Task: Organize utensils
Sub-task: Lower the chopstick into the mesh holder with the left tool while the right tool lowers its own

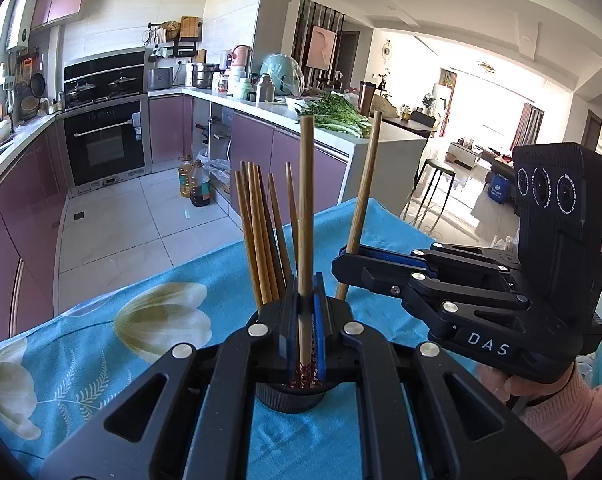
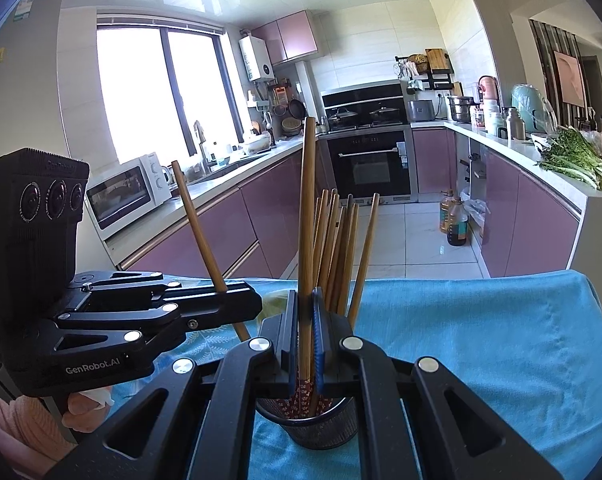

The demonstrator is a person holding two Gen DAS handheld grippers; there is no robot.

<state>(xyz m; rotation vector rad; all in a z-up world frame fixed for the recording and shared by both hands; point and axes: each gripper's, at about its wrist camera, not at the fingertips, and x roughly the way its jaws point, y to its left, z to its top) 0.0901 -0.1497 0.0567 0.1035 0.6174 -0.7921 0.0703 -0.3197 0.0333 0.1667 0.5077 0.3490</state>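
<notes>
While both tools are clenched, each grips one chopstick upright over the black mesh holder [image 2: 313, 424], which stands on the tabletop under a blue flowered cloth [image 1: 101, 320]. The left tool [image 1: 305, 320] pinches its chopstick [image 1: 305, 220] low on the shaft, patterned end down just above the holder's rim; the right tool [image 2: 305, 340] holds its chopstick [image 2: 307, 220] the same way, its decorated end already inside the rim. In my judgement they are held vertical and near the bottom so that each can drop straight in among the chopsticks already standing there [image 2: 337, 248]. Those lean against the holder's far side, fanned slightly. All the sticks are slim, brown and wooden-looking, tapering upward, with a red-and-white patterned band at the thicker end. A pink sleeve [image 1: 561, 412] shows beside the holder, behind the right tool.
</notes>
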